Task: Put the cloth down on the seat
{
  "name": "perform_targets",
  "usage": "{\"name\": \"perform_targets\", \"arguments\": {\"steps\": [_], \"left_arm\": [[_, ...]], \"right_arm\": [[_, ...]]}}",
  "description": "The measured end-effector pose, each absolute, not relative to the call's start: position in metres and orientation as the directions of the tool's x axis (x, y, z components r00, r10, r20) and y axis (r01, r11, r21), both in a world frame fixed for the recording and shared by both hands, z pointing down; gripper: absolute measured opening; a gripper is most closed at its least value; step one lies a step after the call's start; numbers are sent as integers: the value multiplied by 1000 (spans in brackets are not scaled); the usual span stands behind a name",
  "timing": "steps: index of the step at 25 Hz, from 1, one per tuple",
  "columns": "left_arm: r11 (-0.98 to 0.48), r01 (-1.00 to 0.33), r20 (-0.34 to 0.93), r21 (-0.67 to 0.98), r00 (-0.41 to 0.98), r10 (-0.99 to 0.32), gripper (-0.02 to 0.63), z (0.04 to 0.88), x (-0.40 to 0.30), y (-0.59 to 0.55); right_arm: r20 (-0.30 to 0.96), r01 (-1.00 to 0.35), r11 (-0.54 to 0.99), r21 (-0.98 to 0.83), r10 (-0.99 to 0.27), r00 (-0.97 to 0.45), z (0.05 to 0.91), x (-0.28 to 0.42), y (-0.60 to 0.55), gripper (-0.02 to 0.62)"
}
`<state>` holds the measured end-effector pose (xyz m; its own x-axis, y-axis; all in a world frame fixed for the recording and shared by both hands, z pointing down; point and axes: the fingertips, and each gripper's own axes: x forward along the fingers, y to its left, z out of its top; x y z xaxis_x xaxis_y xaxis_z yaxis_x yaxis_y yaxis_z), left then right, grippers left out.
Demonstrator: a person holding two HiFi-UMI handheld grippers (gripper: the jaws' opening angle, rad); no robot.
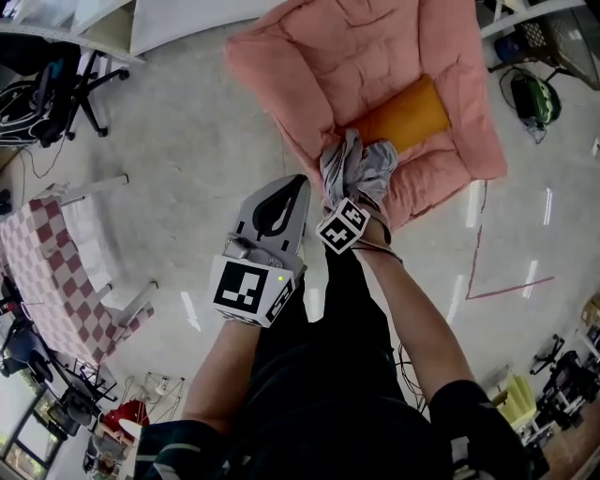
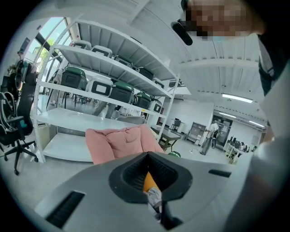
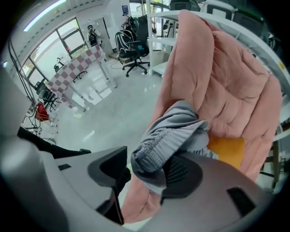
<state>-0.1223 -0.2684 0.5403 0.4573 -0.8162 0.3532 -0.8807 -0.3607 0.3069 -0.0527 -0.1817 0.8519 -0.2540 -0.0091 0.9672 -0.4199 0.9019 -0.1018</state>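
A pink padded seat (image 1: 375,56) with an orange cushion (image 1: 408,114) on it lies ahead of me on the floor. A crumpled grey cloth (image 1: 352,169) sits bunched at the seat's front edge, over my right gripper (image 1: 354,192). In the right gripper view the jaws of that gripper (image 3: 145,170) stand wide apart. The cloth (image 3: 170,131) drapes over one pad, with a clear gap to the other. My left gripper (image 1: 286,192) hovers to the left of the cloth above bare floor, jaws together and empty. In the left gripper view its tips (image 2: 149,156) meet in front of the seat (image 2: 120,142).
A red-and-white checkered table (image 1: 42,272) stands at the left, with a black office chair (image 1: 56,84) behind it. White shelving (image 1: 141,23) with green crates (image 2: 99,86) runs behind the seat. A green bag (image 1: 534,98) and a red floor line (image 1: 478,272) lie at the right.
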Motion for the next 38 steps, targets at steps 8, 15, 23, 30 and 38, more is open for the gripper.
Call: {"name": "perform_targets", "arguments": {"steps": [8, 15, 23, 30, 38], "left_arm": [[-419, -853, 310, 310, 507, -804, 6, 516, -119, -258], [-468, -830, 302, 303, 550, -779, 6, 506, -116, -244], [-512, -803, 321, 304, 592, -739, 6, 495, -105, -232], [-544, -784, 376, 301, 621, -687, 6, 479, -93, -221], [-574, -753, 319, 320, 657, -683, 6, 426, -77, -215]], "right_arm": [[962, -474, 858, -200, 81, -259, 832, -41, -149, 235], [952, -593, 787, -173, -21, -306, 789, -28, -141, 143], [828, -781, 618, -91, -388, -404, 691, -7, -176, 25], [635, -858, 496, -132, -623, -458, 594, 8, -188, 14], [431, -900, 406, -161, -791, -434, 482, 41, -197, 8]]}}
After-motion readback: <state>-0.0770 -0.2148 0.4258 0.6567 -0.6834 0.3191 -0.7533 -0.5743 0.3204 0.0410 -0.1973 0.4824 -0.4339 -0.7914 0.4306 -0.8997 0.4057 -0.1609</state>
